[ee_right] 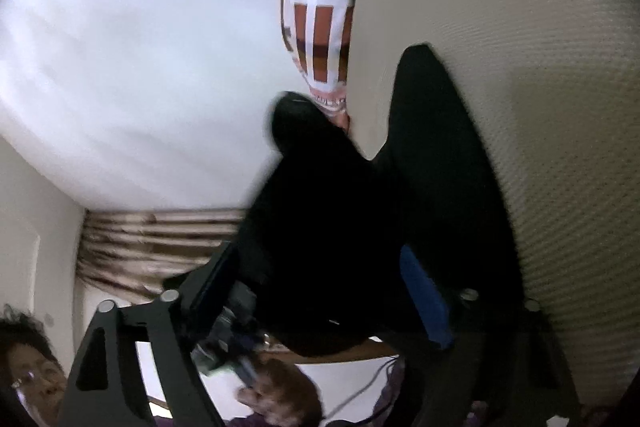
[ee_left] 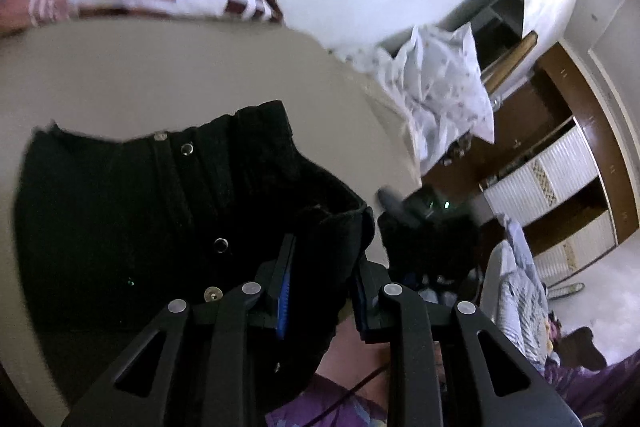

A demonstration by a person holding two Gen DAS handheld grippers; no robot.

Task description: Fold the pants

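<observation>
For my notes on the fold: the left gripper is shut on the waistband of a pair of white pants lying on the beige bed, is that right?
Not quite: the pants are black, not white, as the left wrist view shows. The left gripper is indeed shut on their waistband, on the beige bed.

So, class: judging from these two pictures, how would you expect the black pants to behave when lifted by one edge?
Probably floppy: the black pants bunch and sag where the left gripper pinches them. Likely fairly heavy for cloth, given the thick waistband and metal snaps. Unlikely to slide far on the textured beige bed surface.
</observation>
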